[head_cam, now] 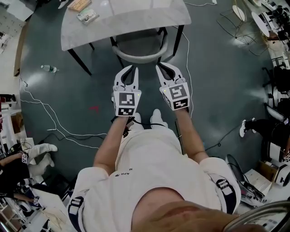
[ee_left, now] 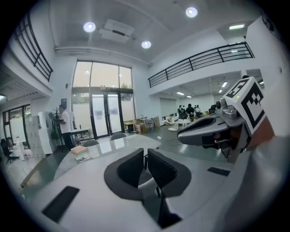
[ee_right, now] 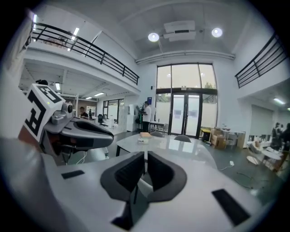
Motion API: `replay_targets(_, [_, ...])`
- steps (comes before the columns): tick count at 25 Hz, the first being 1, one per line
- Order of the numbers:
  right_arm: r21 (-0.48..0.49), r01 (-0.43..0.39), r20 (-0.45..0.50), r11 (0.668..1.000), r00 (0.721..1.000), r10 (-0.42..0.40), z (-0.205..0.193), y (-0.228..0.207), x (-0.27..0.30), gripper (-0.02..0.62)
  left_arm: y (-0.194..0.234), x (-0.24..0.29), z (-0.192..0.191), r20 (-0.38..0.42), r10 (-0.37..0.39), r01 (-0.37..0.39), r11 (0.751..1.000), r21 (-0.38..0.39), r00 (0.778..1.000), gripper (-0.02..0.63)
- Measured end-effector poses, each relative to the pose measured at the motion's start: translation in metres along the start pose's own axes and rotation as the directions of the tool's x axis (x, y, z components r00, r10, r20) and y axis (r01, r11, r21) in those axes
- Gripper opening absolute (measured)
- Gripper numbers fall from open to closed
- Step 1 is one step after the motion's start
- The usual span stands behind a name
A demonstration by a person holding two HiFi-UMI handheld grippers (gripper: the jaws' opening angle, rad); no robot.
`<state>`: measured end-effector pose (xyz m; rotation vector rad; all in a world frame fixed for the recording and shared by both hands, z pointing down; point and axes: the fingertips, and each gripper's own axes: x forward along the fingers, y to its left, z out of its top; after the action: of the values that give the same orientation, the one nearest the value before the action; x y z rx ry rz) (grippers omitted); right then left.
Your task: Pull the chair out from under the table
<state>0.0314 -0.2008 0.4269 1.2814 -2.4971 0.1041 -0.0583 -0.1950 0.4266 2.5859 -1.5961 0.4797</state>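
The chair (head_cam: 138,48) stands tucked under the pale table (head_cam: 127,20); only its grey seat and curved white back rim show. Both grippers hover side by side just short of that rim, pointing at it. My left gripper (head_cam: 134,68) is shut with nothing between its pads. My right gripper (head_cam: 158,67) is shut and empty too. In the left gripper view the shut jaws (ee_left: 146,159) face the tabletop (ee_left: 108,146), with the right gripper (ee_left: 213,130) alongside. The right gripper view shows its shut jaws (ee_right: 145,161) and the left gripper (ee_right: 77,129) beside them.
A small box (head_cam: 87,16) and a flat book (head_cam: 79,4) lie on the table. A bottle (head_cam: 49,69) and loose white cables (head_cam: 54,127) lie on the dark floor at left. Other chairs (ee_left: 118,135) stand beyond the table. A person (ee_left: 65,124) stands near the glass doors.
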Motion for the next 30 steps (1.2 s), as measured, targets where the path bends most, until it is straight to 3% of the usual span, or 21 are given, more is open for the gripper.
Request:
replay_targets(8, [-0.095, -0.076, -0.128, 0.993, 0.99, 0.063, -0.06, -0.03, 0.039, 0.02, -0.006, 0.062, -0.054, -0.132, -0.072, 0.082, 0.994, 0.069, 0.989, 0.044])
replay_targets(11, [-0.139, -0.151, -0.163, 0.979, 0.978, 0.128, -0.076, -0.034, 0.06, 0.087, -0.008, 0.085, -0.069, -0.159, -0.096, 0.113, 0.988, 0.101, 0.983, 0.069])
replay_targets(16, [-0.261, -0.255, -0.262, 0.931, 0.947, 0.186, -0.107, -0.038, 0.092, 0.155, -0.01, 0.115, -0.097, -0.222, -0.132, 0.173, 0.969, 0.176, 0.966, 0.102])
replay_targets(19, [-0.369, -0.308, -0.332, 0.877, 0.925, 0.185, -0.129, -0.042, 0.104, 0.211, -0.013, 0.128, -0.116, -0.273, -0.151, 0.216, 0.949, 0.227, 0.95, 0.107])
replay_targets(24, [-0.512, -0.414, -0.465, 0.752, 0.87, 0.162, -0.174, -0.047, 0.129, 0.264, -0.012, 0.152, -0.154, -0.373, -0.168, 0.311, 0.878, 0.364, 0.912, 0.157])
replay_targets(30, [-0.563, -0.53, -0.573, 0.634, 0.803, 0.164, -0.219, -0.049, 0.159, 0.318, -0.014, 0.184, -0.191, -0.457, -0.149, 0.407, 0.736, 0.541, 0.877, 0.264])
